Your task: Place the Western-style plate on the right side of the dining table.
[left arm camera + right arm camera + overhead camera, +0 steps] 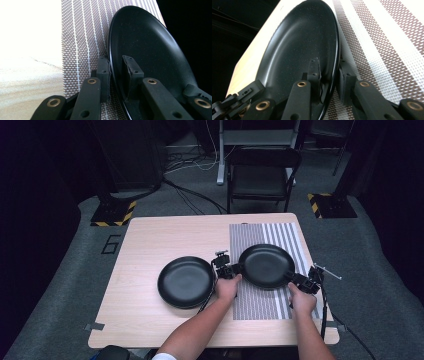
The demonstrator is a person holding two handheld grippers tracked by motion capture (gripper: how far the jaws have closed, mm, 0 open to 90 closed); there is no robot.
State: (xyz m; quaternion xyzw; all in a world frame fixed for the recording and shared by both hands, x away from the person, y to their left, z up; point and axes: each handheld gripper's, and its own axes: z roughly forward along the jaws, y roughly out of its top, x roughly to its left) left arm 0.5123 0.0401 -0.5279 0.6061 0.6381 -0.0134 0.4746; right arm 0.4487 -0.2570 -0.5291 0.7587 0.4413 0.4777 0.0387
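Light wooden table (165, 240) on grey carpet (60, 285), striped woven placemat (280, 235) at its right side, black folding chair (262, 175) just beyond the far edge, loose cables (192, 195) across the floor, yellow-and-black striped stand bases (114, 213) either side.

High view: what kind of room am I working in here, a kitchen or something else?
Probably a recording studio or lab, not a kitchen: dark curtained surroundings, loose cables on the grey carpet, hazard-striped stand bases, and a lone folding chair behind the wooden table.
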